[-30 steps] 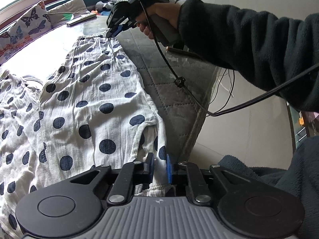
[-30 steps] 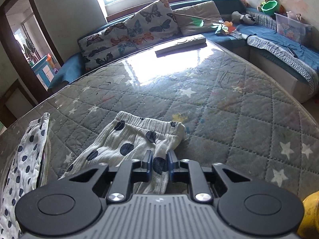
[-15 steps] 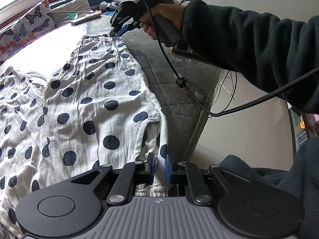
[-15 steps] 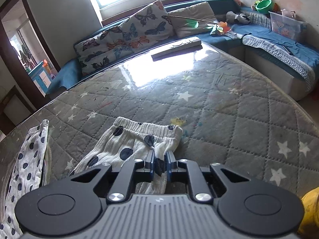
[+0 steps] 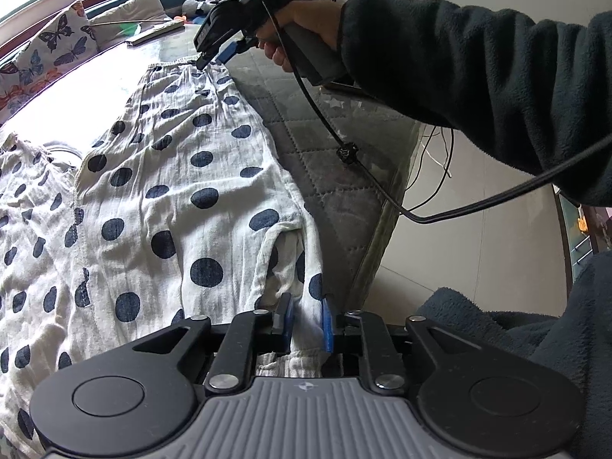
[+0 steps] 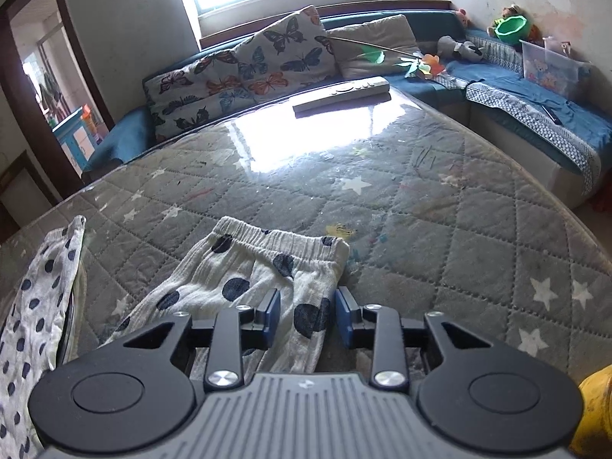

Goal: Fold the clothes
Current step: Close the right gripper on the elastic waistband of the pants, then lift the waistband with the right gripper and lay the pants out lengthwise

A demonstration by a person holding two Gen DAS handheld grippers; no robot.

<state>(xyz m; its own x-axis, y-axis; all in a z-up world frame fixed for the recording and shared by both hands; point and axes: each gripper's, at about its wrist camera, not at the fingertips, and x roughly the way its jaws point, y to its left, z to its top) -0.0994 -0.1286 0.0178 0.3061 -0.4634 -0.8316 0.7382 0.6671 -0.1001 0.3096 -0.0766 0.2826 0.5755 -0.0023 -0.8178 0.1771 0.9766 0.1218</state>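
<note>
White trousers with dark blue dots (image 5: 179, 176) lie flat along the grey quilted mattress (image 5: 344, 191). My left gripper (image 5: 306, 319) stands open with the leg hem between its blue pads. My right gripper (image 6: 308, 315) is open over the waistband end (image 6: 267, 264) of the trousers; cloth lies between its spread pads. The right gripper also shows in the left wrist view (image 5: 214, 57), held by a hand in a dark fleece sleeve, just above the waistband.
A second dotted garment (image 6: 42, 298) lies at the left. A remote control (image 6: 340, 93) rests at the mattress's far edge. Butterfly cushions (image 6: 244, 72) and a blue bench with toys (image 6: 535, 88) stand behind. The mattress edge (image 5: 386, 237) drops to the floor at right.
Both grippers have opened: each was shut on the trousers half a second ago, and now the pads stand apart. The right gripper has lifted slightly off the waistband.
</note>
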